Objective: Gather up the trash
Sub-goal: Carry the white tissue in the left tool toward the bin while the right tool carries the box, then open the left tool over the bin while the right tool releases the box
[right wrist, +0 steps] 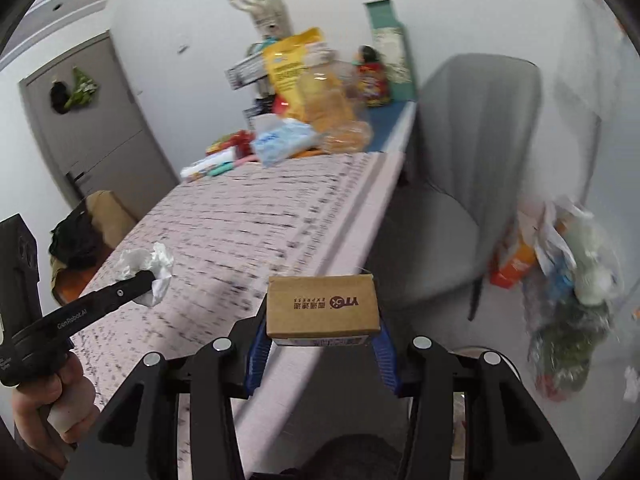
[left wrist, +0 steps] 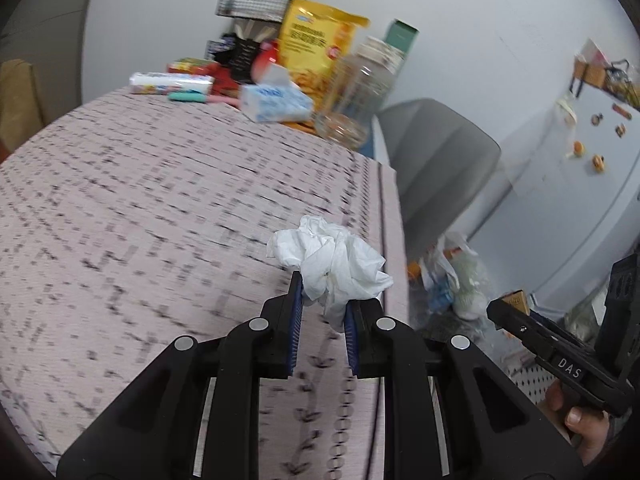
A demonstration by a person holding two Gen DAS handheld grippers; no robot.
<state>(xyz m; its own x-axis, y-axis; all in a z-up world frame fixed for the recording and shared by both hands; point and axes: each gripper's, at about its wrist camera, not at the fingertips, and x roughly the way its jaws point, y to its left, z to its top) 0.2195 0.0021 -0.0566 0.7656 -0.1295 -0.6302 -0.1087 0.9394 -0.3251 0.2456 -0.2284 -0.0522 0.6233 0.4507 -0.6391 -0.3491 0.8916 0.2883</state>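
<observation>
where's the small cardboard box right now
The cardboard box is clamped in the right tongs, held over the table's right edge, with the grey chair beyond.

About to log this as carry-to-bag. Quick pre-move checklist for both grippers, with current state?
1. Left gripper shut on the crumpled tissue: ok, tissue pinched between the blue pads.
2. Right gripper shut on the cardboard box: ok, box sits squarely between the fingers.
3. Tissue lifted clear of the tablecloth: cannot tell.
4. Trash bag in view: ok, it shows on the floor side beyond the grey chair.
5. Bag mouth open to receive items: cannot tell, blurred.
6. Grippers apart from each other: ok, a gap shows between them in both wrist views.
</observation>
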